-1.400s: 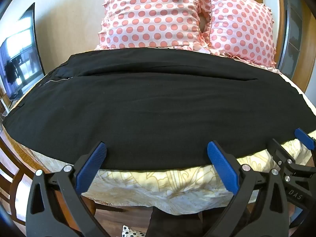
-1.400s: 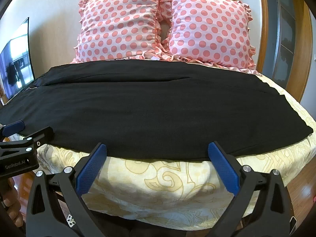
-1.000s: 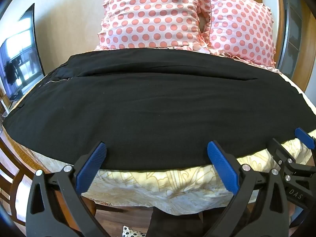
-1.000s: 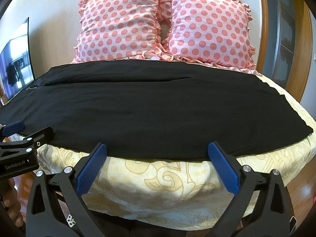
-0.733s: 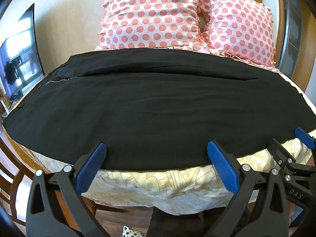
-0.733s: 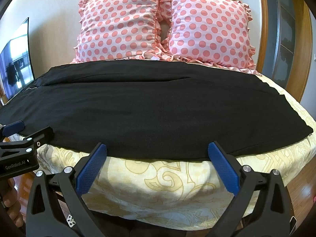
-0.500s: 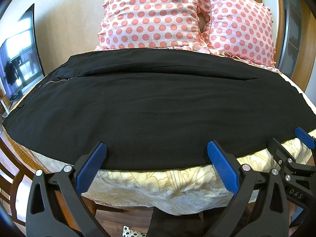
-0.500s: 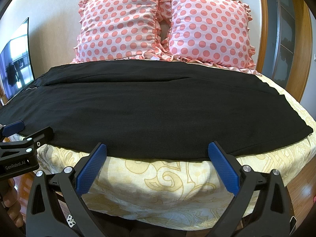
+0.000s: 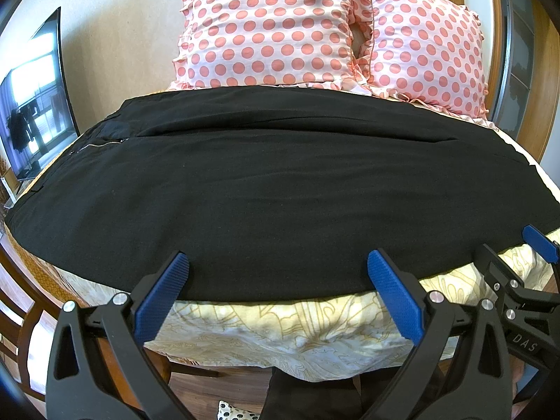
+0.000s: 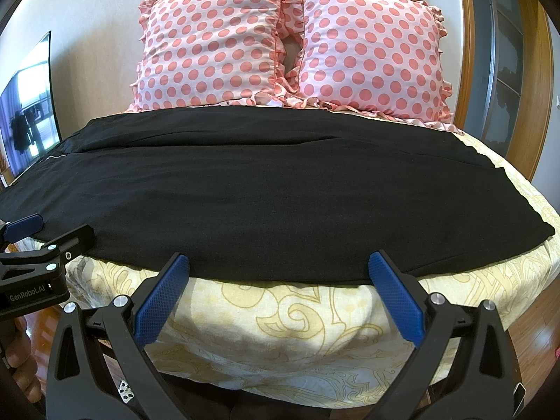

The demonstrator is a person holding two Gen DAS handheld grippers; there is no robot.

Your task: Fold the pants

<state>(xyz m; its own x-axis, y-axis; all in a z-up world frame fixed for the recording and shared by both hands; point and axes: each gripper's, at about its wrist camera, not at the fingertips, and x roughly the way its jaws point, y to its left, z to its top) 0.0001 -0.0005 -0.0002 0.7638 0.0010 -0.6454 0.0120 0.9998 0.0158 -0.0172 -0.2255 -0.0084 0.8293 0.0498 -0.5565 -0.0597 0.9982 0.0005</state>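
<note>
Hovering both grippers at the near edge of the bed (image 10: 280, 332), w/ the black pants (image 9: 273, 189) spread flat across it just ahead of my tips. Left gripper (image 9: 276, 294): jaws spread wide, nothing between them, blue pads (image 9: 161, 297) sitting right at the pants' near hem, over the cream bedcover that hangs off the side; can't tell if the tips touch the cloth. Right gripper (image 10: 280, 294): same, wide apart, empty, tips at the hem a bit further along toward the leg end. In the left view the right gripper pokes in at the far right; in the right view the left one sits at the far left, beside the waist end.

Vs the frames from approx 1.4 s back: no change. Pants lie the same, both grippers sit in the same spots, same gap.

Pants are matte black woven fabric, smooth, few wrinkles, laid sideways w/ one long seam or fold line running across; a short silver zipper (image 9: 101, 144) shows at the waist end on the left. Bedcover is cream w/ yellow swirl print, soft and rumpled at the edge. Two frilled pink polka-dot pillows (image 10: 217, 45) stand against the wall behind. A dark glossy TV screen (image 9: 35, 105) sits at left. Gripper bodies are black plastic w/ ribbed blue pads.
</note>
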